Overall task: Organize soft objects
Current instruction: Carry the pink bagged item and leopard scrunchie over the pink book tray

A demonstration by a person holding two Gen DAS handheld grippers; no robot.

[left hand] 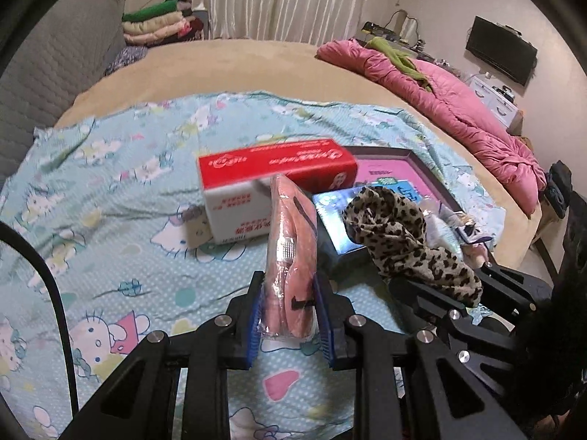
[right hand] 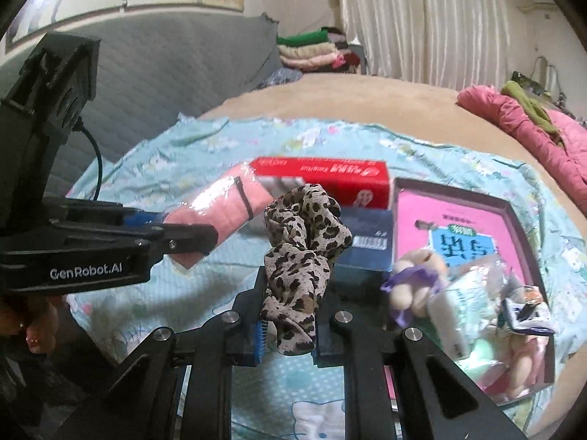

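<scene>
The left tongs [left hand: 288, 315] are clamped on a pink cloth sealed in clear plastic [left hand: 291, 249], held upright off the bed, probably so it can be carried to its place. Just to their right, the right tongs [right hand: 288, 333] pinch a crumpled leopard-print scarf [right hand: 302, 245], thin and floppy. Ahead lie a red-and-white box [left hand: 271, 179] and a dark tray [right hand: 528, 227] holding plush toys [right hand: 411, 282], all on the patterned sheet [left hand: 110, 190].

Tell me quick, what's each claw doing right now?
Left claw: closed on the pink wrapped packet, held up off the sheet.
Right claw: closed on the leopard-print scrunchie, also lifted.
</scene>
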